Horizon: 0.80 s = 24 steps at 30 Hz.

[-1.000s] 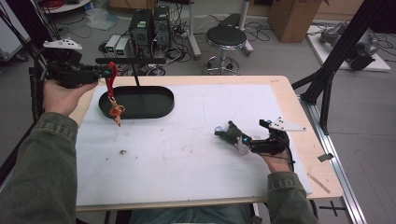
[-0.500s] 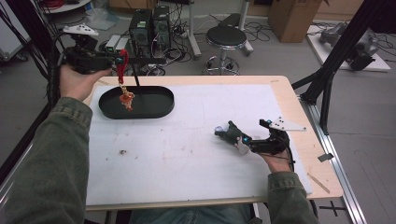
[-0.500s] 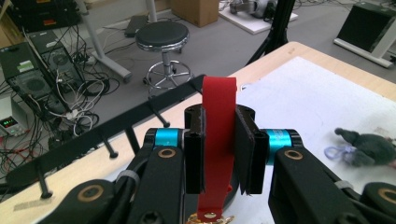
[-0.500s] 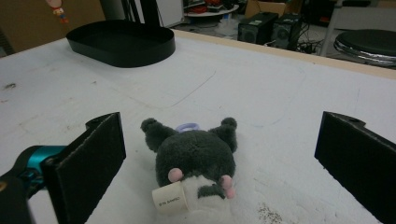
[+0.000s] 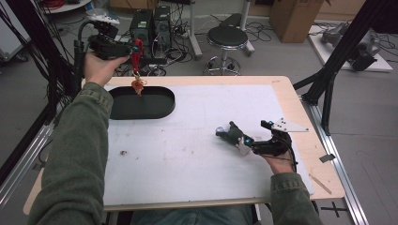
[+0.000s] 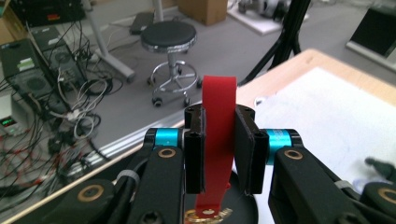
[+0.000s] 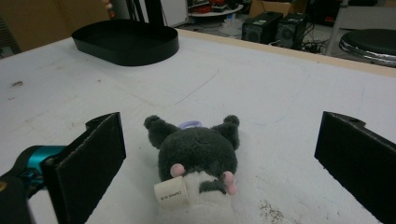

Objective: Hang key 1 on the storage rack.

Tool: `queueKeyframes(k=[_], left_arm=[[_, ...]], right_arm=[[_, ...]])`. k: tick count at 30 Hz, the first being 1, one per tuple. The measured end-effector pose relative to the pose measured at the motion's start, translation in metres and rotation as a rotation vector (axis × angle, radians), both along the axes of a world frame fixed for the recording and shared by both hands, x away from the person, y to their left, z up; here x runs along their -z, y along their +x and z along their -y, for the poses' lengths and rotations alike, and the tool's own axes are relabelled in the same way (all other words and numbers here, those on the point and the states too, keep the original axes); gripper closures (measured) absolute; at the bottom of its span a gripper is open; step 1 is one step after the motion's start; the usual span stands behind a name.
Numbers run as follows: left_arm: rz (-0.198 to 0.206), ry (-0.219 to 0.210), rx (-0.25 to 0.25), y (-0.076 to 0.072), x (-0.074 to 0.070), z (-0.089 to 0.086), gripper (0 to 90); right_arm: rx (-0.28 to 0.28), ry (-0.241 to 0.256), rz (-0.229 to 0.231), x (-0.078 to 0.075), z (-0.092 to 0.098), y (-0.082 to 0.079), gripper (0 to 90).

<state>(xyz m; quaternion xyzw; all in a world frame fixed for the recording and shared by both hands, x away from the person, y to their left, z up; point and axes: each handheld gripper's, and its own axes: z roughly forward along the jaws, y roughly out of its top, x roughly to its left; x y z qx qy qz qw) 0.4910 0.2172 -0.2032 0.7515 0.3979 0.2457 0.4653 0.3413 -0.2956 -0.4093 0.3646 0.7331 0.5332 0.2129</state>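
Cluttered workshop floor, with a round black stool (image 5: 226, 36), computer cases (image 5: 151, 21) and loose cables, is seen beyond a wooden table (image 5: 300, 117) whose top is covered by a white, slightly scuffed foam-like sheet (image 5: 197, 140). At the far left of that sheet a black oval tray (image 5: 141, 104) with a low upright wall has been set, apparently as the place where things are to be collected.

Above the far rim of the tray, the left gripper (image 5: 133, 49) is held up in the air by a hand, and from it a red ribbon (image 6: 218, 140) hangs straight down. The flat, matte band is pinched between the two black pads, which are closed against it, so that the small gold ornament (image 5: 138, 84) at its lower end dangles over the tray; it is judged to be carried this way so that it can be lowered in without being touched. Its exact shape is too small to be told.

Toward the right of the sheet, well apart from the tray, a small plush toy (image 7: 198, 156) lies on the surface: dark grey fuzzy pile, two rounded ears, pink spots, a pale belly and a sewn-in cloth label. The right gripper (image 7: 219, 158) rests low at the table with its jaws spread wide on either side of the toy, nothing being gripped; it appears placed ready to close on the soft body.
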Motion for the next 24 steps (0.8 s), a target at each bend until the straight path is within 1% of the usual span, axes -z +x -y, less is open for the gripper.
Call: queueKeyframes(k=[1, 2, 3, 5, 6, 7, 8, 9, 10, 11, 13, 14, 15, 16, 17, 19, 20, 21, 22, 23, 24], left_arm=[[0.005, 0.006, 0.001, 0.003, 0.000, 0.004, 75.2], [0.005, 0.006, 0.001, 0.003, 0.000, 0.004, 75.1], [0.013, 0.019, 0.002, 0.006, -0.001, 0.008, 75.1], [0.017, 0.019, 0.000, 0.007, -0.002, 0.010, 75.1], [0.008, 0.024, 0.001, 0.010, -0.004, 0.012, 75.2], [0.006, 0.033, 0.000, 0.011, -0.004, 0.014, 75.2], [0.006, 0.033, 0.000, 0.011, -0.004, 0.014, 75.1], [-0.002, 0.045, 0.001, 0.012, -0.004, 0.015, 75.1], [-0.008, 0.057, -0.009, 0.013, -0.003, 0.016, 75.1], [-0.018, 0.056, -0.019, 0.013, -0.003, 0.016, 75.2], [-0.024, 0.054, -0.027, 0.013, -0.002, 0.016, 75.1], [-0.028, 0.058, -0.035, 0.013, -0.002, 0.017, 75.1], [-0.029, 0.075, -0.043, 0.014, -0.002, 0.017, 75.1], [-0.029, 0.075, -0.043, 0.014, -0.002, 0.017, 75.1], [-0.024, 0.078, -0.049, 0.017, -0.002, 0.017, 75.1], [-0.028, 0.082, -0.061, 0.021, -0.001, 0.016, 75.1], [-0.030, 0.081, -0.067, 0.024, 0.000, 0.014, 75.1], [-0.030, 0.067, -0.066, 0.026, 0.000, 0.013, 75.1], [-0.030, 0.067, -0.066, 0.026, 0.000, 0.013, 75.1], [-0.018, 0.039, -0.061, 0.031, 0.000, 0.012, 75.1], [-0.011, 0.041, -0.059, 0.034, 0.000, 0.012, 75.2]], right_arm=[[0.002, -0.001, 0.003, 0.000, 0.000, 0.000, 1.0], [0.002, 0.003, 0.003, 0.000, 0.001, 0.000, 1.0], [0.004, 0.005, 0.001, 0.000, 0.001, 0.000, 1.0], [0.006, -0.001, 0.010, 0.000, 0.002, 0.000, 1.0], [0.005, 0.001, 0.002, 0.000, 0.002, -0.001, 1.0], [0.006, 0.001, 0.001, 0.000, 0.001, -0.001, 1.0], [0.006, 0.001, 0.001, 0.000, 0.001, -0.001, 1.0], [0.005, 0.001, 0.002, 0.000, 0.001, -0.001, 1.0], [0.002, -0.004, 0.005, 0.000, 0.001, -0.001, 1.0], [0.002, -0.005, 0.006, 0.000, 0.001, -0.001, 1.0], [0.005, -0.002, 0.002, 0.000, 0.001, -0.002, 1.0], [0.008, -0.002, -0.003, 0.000, 0.001, -0.002, 1.0], [0.011, 0.001, -0.006, 0.000, 0.001, -0.003, 1.0], [0.011, -0.002, 0.003, 0.000, 0.001, -0.003, 1.0], [0.010, -0.003, 0.005, -0.001, 0.001, -0.003, 1.0], [0.009, -0.001, -0.004, 0.000, 0.001, -0.004, 1.0], [0.008, -0.001, -0.005, 0.000, 0.001, -0.004, 1.0], [0.010, -0.002, -0.006, 0.000, 0.001, -0.004, 1.0], [0.009, -0.003, -0.003, 0.000, 0.001, -0.003, 1.0], [0.011, -0.003, 0.000, 0.000, 0.002, -0.003, 1.0], [0.015, 0.004, -0.006, 0.000, 0.002, -0.004, 1.0]])
